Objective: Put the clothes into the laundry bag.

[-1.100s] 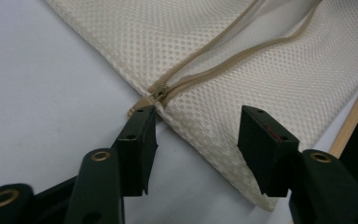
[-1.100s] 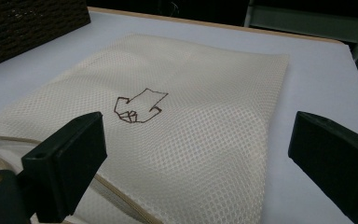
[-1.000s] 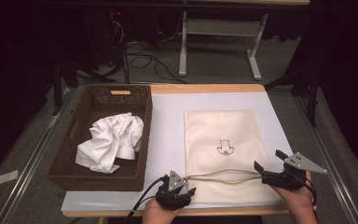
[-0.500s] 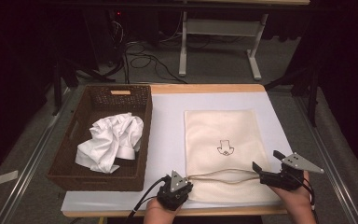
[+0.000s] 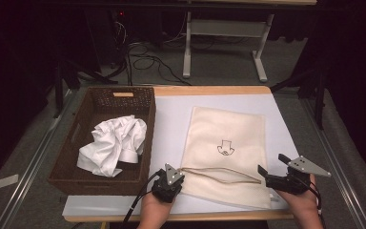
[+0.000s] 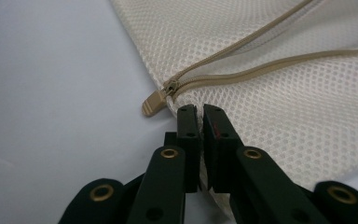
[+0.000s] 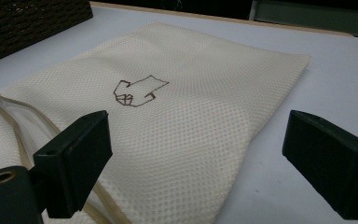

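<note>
The left gripper [image 6: 199,112], its jaws having just been closing, is pinching the near-left corner of the cream mesh laundry bag [image 5: 226,152] beside the zipper pull [image 6: 154,101]. The right gripper [image 5: 272,171] is hovering wide apart over the bag's right edge. Farther left, white cloth [image 5: 112,145] is lying in the wicker basket [image 5: 74,179].

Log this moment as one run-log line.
left gripper: shut on mesh bag corner | right gripper: open over bag | zipper: open | basket: white cloth

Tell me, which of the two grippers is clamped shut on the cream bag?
The left gripper: its jaws pinch the mesh bag beside the zipper pull. The right gripper stands wide open.
</note>
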Motion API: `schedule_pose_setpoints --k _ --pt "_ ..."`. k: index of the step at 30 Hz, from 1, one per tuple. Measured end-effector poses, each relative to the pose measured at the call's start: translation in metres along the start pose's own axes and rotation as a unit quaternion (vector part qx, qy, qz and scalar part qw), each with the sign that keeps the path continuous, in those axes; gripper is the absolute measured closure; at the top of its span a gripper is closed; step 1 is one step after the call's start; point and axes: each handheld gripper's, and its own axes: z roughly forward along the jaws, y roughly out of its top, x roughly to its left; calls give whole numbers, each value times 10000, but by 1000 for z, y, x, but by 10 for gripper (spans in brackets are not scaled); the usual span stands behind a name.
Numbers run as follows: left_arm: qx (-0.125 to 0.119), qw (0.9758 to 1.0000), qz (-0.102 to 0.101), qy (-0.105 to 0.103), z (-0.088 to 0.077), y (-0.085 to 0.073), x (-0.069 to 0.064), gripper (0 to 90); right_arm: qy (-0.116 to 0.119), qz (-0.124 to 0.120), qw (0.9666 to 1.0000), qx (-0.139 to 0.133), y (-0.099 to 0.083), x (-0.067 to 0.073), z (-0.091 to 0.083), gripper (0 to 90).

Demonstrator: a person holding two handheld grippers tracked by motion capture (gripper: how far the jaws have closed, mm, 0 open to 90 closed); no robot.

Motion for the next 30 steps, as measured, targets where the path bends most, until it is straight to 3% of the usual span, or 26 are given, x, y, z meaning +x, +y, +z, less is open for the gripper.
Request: schedule_pose_setpoints --k 1,2,4,6,9,11,12,18,24,27,30 --pt "-39 10000 -69 -41 0 0 1 833 -5 -19 10000 -12 0 -1 0 107" --pt "-86 9999 -103 -62 -2 1 2 735 -53 10 10000 -3 0 -4 2 166" --pt "-207 9996 -155 -152 -5 3 2 605 -188 43 9998 74 0 -10 7 203" --pt "-280 9993 -152 -212 -7 4 2 519 -261 82 9996 98 1 -14 11 239" --pt "-360 9988 -97 -309 -8 4 1 431 -425 352 9979 338 6 -30 31 293" --pt "-354 9988 -77 -327 -7 4 1 418 -448 336 9976 403 8 -33 38 302" --pt "-373 9988 -70 -293 -7 5 1 385 -528 390 9962 567 12 -39 51 309" --pt "-361 9988 -126 -297 -9 4 2 338 -608 579 9937 736 21 -55 77 309" --pt "-323 9984 -133 -435 -9 4 -1 349 -644 648 9850 1466 17 -69 115 300" --pt "-361 9984 -102 -424 -10 5 -1 341 -740 387 9846 1538 19 -62 118 393" --pt "-372 9984 -119 -415 -10 5 0 341 -536 233 9873 1480 19 -57 116 659"
